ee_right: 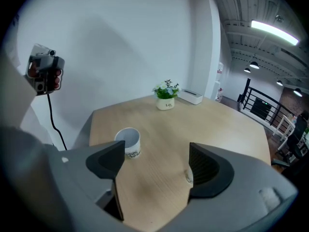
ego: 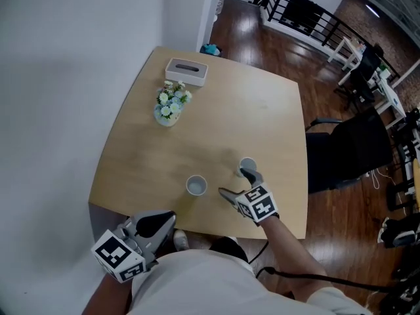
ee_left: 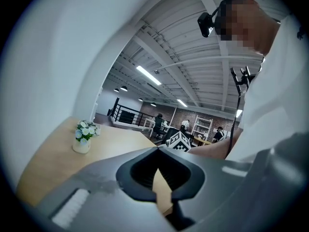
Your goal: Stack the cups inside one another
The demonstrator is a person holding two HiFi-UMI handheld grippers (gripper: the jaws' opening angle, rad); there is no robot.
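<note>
The right gripper (ego: 237, 184) hangs low over the table (ego: 262, 117), on the person's side of the flower pot (ego: 170, 105). Its claw is spread wide with nothing held. In the right gripper view the right gripper (ee_right: 157, 151) frames only bare wood between its two dark pads. The white cup (ee_right: 128, 141) stands upright just outside the left-hand pad, between that pad and the flower pot (ee_right: 166, 100). Only a sliver of the second cup (ee_right: 189, 177) shows at the inner edge of the other pad, and I cannot tell whether pad and cup touch. From the head view the white cup (ego: 196, 186) sits straight down the table from the flower pot. The second cup (ego: 247, 167) is off to that cup's right, close against the claw's far finger. Both cups are apart and unstacked. The left gripper (ego: 154, 225) is held back at the table edge farthest from the flower pot. In its own view the left gripper (ee_left: 158, 148) has its tips meeting, empty, pointing across the tabletop with the flower pot (ee_left: 84, 135) off to one side. A tissue box (ego: 186, 71) lies just beyond the flower pot.
</note>
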